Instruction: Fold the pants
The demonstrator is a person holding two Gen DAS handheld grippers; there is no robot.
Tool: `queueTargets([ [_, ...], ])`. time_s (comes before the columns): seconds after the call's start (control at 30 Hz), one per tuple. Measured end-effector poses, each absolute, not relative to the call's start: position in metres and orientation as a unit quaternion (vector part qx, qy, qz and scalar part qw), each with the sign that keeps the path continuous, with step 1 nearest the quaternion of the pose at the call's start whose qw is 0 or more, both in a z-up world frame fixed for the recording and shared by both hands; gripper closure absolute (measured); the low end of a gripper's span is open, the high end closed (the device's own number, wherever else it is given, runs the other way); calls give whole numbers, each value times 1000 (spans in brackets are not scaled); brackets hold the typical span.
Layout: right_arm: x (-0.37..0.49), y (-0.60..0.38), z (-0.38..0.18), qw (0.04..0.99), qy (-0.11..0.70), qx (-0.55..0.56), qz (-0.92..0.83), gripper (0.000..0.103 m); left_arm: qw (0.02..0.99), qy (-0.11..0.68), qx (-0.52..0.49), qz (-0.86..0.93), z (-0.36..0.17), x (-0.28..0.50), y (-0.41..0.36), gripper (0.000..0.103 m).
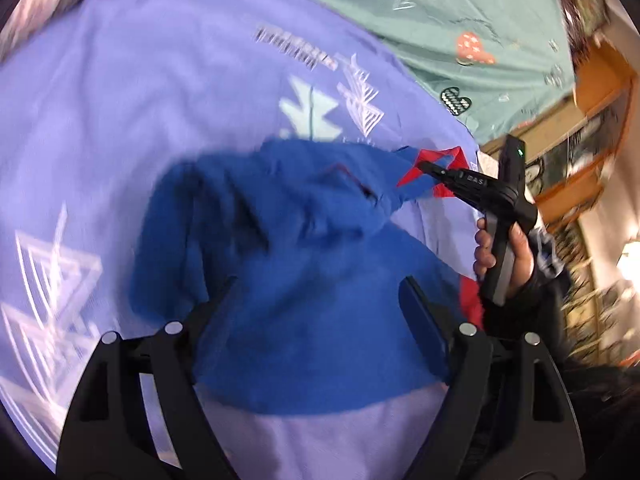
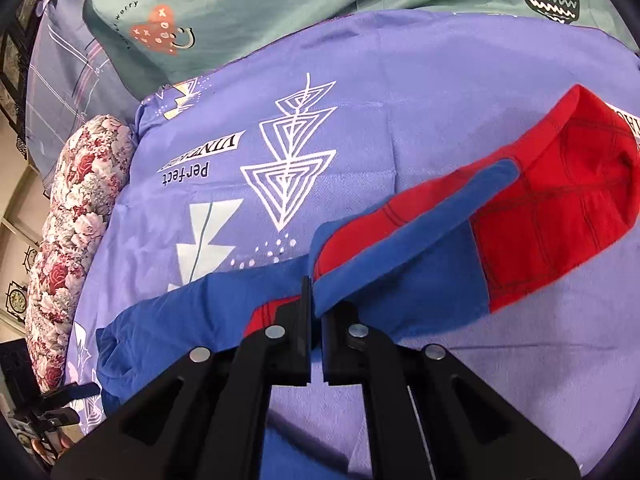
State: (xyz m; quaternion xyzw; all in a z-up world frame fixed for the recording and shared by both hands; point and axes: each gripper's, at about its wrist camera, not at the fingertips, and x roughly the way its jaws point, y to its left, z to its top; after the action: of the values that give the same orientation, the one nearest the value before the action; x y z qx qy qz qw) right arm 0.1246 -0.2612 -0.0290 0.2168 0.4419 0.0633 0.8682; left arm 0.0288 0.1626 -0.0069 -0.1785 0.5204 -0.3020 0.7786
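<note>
On the bed, a floral pillow (image 2: 76, 216) lies at the left edge of the purple sheet (image 2: 360, 92). The left tool (image 1: 316, 300) is spread wide over the bunched blue part of the pants (image 1: 288, 264). The right tool (image 2: 314, 300) is pressed together, pinching the pants' blue-and-red fabric, whose red end lies rightward on the sheet.

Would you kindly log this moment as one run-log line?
task: fold pants | right gripper: shut on pants edge | left gripper: open, over blue fabric | surface: purple sheet | fold: in progress
</note>
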Motion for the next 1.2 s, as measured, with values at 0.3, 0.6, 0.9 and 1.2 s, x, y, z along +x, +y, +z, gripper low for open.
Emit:
queueTargets([
  [0.3, 103, -260, -22, 871, 430, 226, 76, 98, 732, 537, -316, -275, -31, 73, 153, 17],
  [0.6, 72, -263, -12, 871, 420, 236, 102, 98, 739, 522, -336, -262, -23, 97, 145, 49],
  [0.9, 18, -260, -11, 866, 415, 246, 134, 98, 704, 562, -341, -269, -45, 105, 139, 56],
  [1.2, -14, -255, -11, 868, 410, 246, 134, 98, 769, 505, -287, -266, 2, 89, 161, 75],
])
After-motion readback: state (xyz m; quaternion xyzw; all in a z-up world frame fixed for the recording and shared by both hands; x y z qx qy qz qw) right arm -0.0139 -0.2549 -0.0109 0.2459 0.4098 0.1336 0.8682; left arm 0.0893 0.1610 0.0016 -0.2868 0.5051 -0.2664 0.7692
